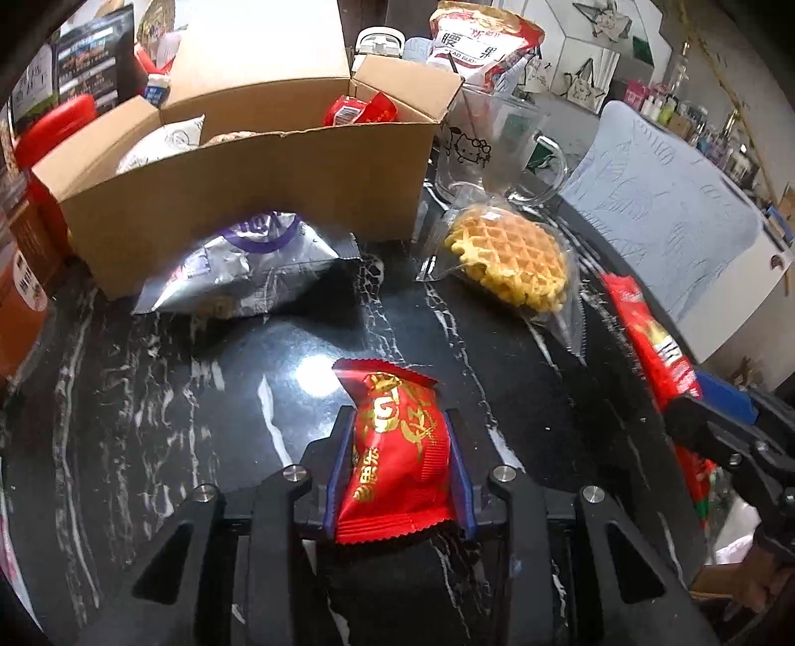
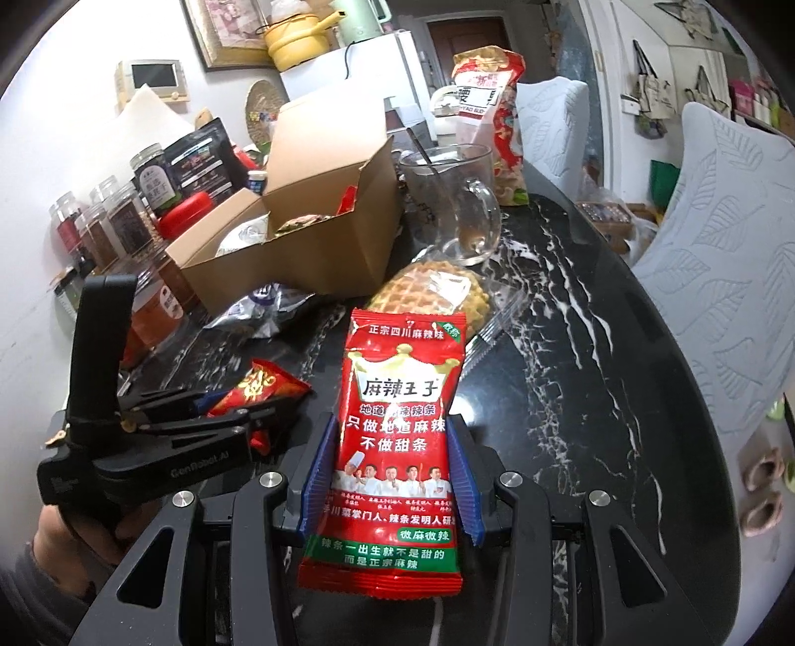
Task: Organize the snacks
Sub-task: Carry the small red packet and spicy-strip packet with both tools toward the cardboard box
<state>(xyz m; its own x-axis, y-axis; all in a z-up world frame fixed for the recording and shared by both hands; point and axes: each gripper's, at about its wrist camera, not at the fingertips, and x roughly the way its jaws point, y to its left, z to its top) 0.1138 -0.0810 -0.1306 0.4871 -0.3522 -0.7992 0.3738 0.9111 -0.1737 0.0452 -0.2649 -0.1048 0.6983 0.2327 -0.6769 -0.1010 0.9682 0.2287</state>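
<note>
My left gripper [image 1: 397,422] is shut on a small red and gold snack packet [image 1: 392,447], held just above the black marble table [image 1: 149,422]. My right gripper [image 2: 390,432] is shut on a tall red spicy-strip packet [image 2: 397,447]; it also shows at the right of the left wrist view [image 1: 651,343]. An open cardboard box [image 1: 238,184] with several snacks inside stands at the back left. A silver and purple packet [image 1: 238,268] lies against the box's front. A wrapped waffle [image 1: 507,253] lies to the right of the box.
A glass mug [image 1: 497,144] with a spoon stands behind the waffle, with a cashew bag [image 1: 477,44] behind it. Jars and bottles [image 2: 114,223] line the table's left edge. A pale blue chair [image 1: 666,208] stands at the table's right side.
</note>
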